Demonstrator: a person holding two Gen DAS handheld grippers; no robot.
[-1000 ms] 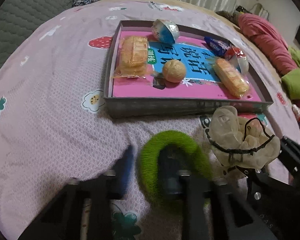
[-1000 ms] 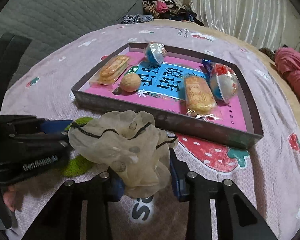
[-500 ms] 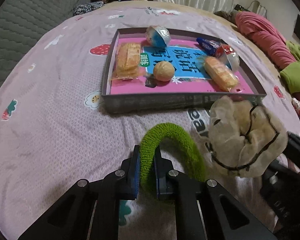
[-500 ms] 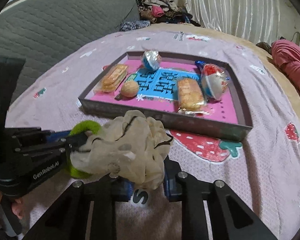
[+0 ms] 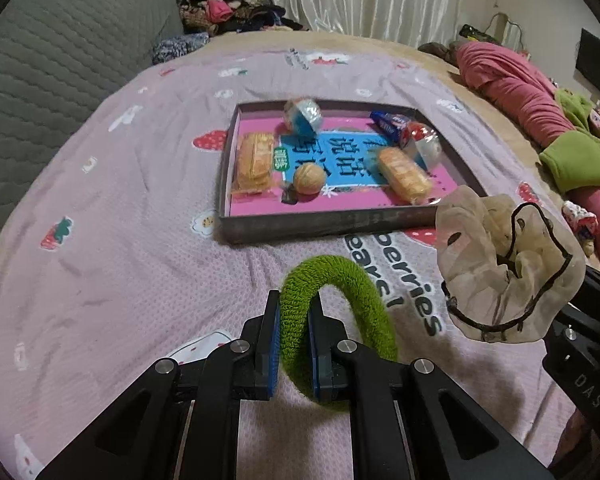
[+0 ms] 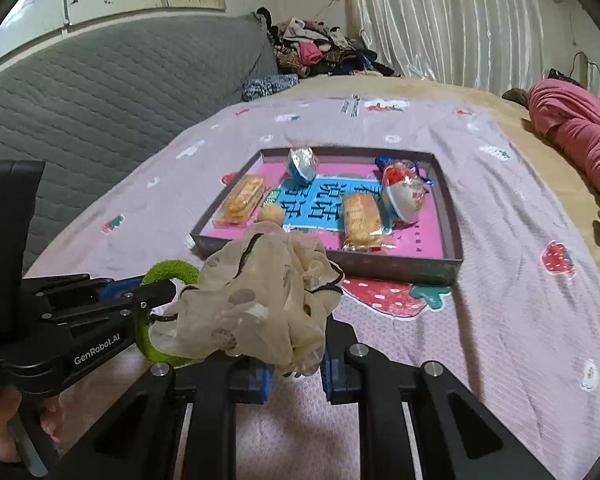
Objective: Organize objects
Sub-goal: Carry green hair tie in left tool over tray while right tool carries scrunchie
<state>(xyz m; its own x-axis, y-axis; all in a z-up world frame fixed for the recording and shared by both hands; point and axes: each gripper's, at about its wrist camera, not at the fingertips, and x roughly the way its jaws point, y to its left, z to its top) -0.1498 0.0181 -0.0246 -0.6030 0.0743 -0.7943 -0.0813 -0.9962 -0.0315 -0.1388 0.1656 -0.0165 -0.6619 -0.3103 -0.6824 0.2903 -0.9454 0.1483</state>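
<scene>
My left gripper (image 5: 294, 322) is shut on a fuzzy green hair tie (image 5: 340, 280), held off the pink bedsheet. My right gripper (image 6: 296, 360) is shut on a sheer beige scrunchie (image 6: 260, 300) with black trim, which also shows at the right of the left wrist view (image 5: 504, 268). Both hang in front of a shallow grey tray (image 5: 324, 222) with a pink and blue bottom. The tray (image 6: 452, 216) holds wrapped biscuit packs (image 5: 256, 160), a walnut (image 5: 309, 178) and foil-wrapped sweets (image 5: 303, 116). The left gripper (image 6: 156, 292) with the green tie (image 6: 168, 270) appears at the right wrist view's left.
A grey quilted headboard (image 6: 100, 96) runs along the left. Piled clothes (image 6: 316, 52) lie at the far corner, a red and green bundle (image 5: 540, 112) on the right. Bare printed sheet (image 5: 100, 240) lies left of the tray. A person's hand (image 6: 4, 432) holds the left gripper.
Both grippers rose off the sheet with their hair ties. The left jaws closed on the green tie, and the right jaws tightened on the beige scrunchie.
</scene>
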